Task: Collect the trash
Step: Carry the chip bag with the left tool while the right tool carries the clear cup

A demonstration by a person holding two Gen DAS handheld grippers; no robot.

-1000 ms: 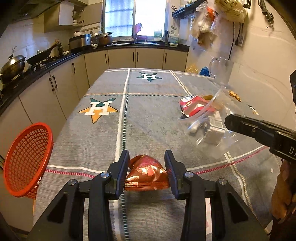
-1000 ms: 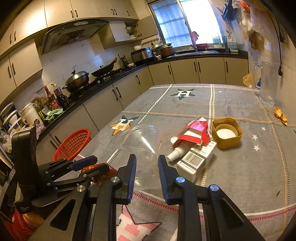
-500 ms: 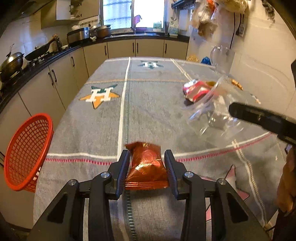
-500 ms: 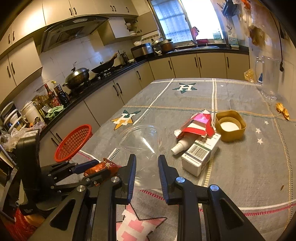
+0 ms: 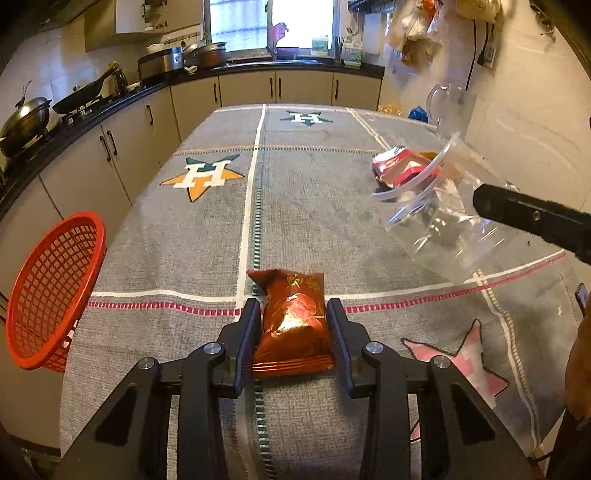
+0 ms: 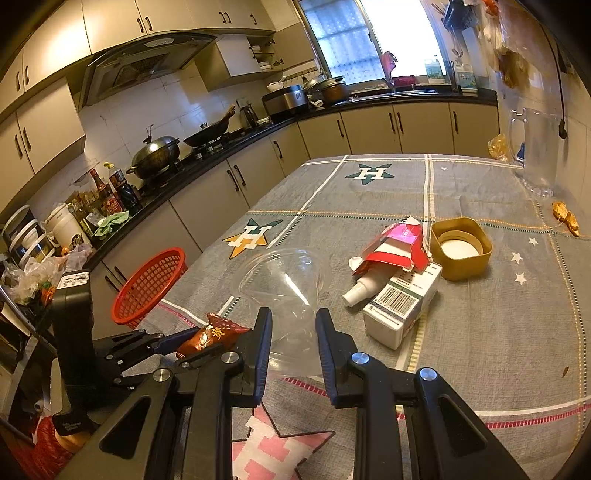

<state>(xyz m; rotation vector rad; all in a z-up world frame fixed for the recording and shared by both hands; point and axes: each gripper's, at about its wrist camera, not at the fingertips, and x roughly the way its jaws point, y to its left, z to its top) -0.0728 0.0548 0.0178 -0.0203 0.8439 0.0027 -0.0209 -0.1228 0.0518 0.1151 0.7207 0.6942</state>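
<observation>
Now | left gripper [image 5: 293, 319] jaws clamp red snack packet [image 5: 293, 325] | right gripper [image 6: 293, 325] jaws grip clear cup [image 6: 286, 291]

Daylight was admitted through the window [image 5: 271, 26] at the far end, where the panes were blown out to white. The rest of the kitchen was left rather dim and warm-toned. Soft glare was seen on the wall tiles [image 6: 122, 122] and the clear plastic cup [image 5: 439, 218]. Straight lines were bent strongly by the fisheye lenses, and the corners were cut off in black. Mild softness was noted toward the edges.
</observation>
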